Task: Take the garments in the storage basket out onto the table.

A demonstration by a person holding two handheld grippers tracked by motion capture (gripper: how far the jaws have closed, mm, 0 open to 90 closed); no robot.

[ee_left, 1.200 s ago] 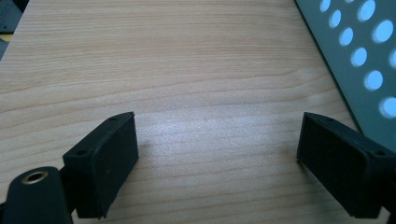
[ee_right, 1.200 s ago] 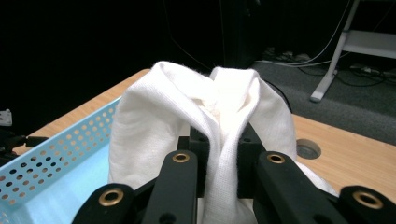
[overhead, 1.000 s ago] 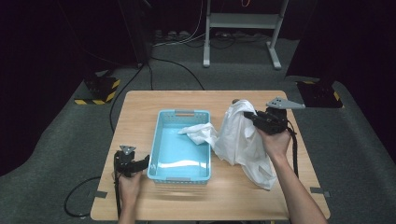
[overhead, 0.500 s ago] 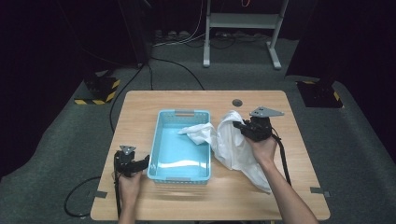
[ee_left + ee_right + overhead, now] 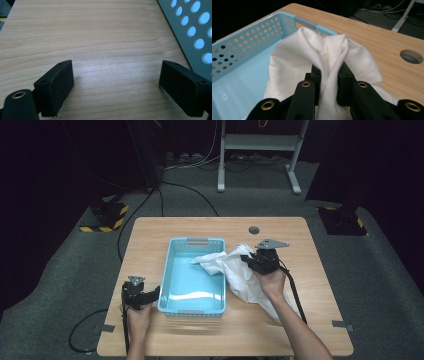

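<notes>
High view shows a light wooden table [image 5: 165, 227] with a shallow light-blue plastic basket [image 5: 176, 292] standing a little left of its middle, its walls pierced with round holes. At the right rim of this basket hangs a white crumpled cloth [image 5: 240, 275]: one corner lies over the rim and rests inside the basket, while the larger part spreads on the wood to the right and trails toward the person's side. The right gripper [image 5: 252, 262] is clenched on this cloth near the basket's right wall, and the right gripper view makes it clear, because the two black jaws stand close together with a thick fold of the cloth [image 5: 322, 57] pressed between their pads. In that view the basket [image 5: 244, 37] lies to the left with its pale floor free, and bare wood with a round cable hole [image 5: 412, 56] lies to the right. The left gripper [image 5: 147, 295] rests low at the near left corner of the basket, just beside its wall. In the left gripper view its jaws stand wide apart with nothing between them, bare wood under them, and the perforated basket wall [image 5: 192, 30] just beside the one on the right. Much room stays open on the table [image 5: 100, 37] left of the basket and along the far edge; the near edge is close to both hands.
</notes>
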